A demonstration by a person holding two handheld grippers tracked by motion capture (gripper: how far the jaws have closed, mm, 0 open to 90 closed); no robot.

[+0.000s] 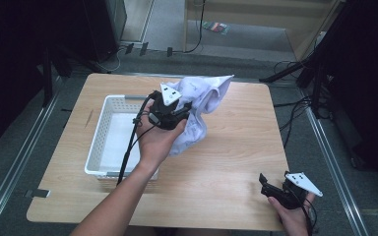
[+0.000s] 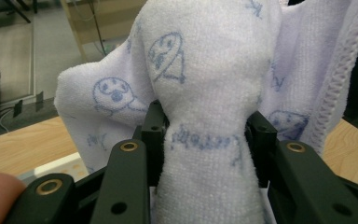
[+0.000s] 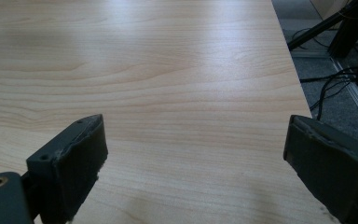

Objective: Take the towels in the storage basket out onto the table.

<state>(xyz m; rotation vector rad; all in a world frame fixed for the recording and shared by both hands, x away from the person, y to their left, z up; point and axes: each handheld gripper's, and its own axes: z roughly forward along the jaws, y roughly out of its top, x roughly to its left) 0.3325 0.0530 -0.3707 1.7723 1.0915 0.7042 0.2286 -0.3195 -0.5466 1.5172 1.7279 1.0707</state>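
A white towel [image 1: 201, 105] printed with small blue drawings hangs bunched above the table, just right of a white perforated basket [image 1: 109, 140]. My left gripper [image 1: 183, 109] is shut on it; in the left gripper view the towel [image 2: 205, 102] is squeezed into a narrow waist between the two black jaws of the left gripper [image 2: 207, 135]. My right gripper [image 1: 268, 184] rests low at the table's front right corner, open. In the right gripper view the right gripper [image 3: 196, 154] has its jaws spread wide over bare wood, with nothing between them.
The wooden table [image 1: 236, 152] has bare surface in its middle and right half. The basket holds a flat white lining and stands near the left edge. Cables [image 1: 295, 105] and stand legs lie on the floor beyond the right edge.
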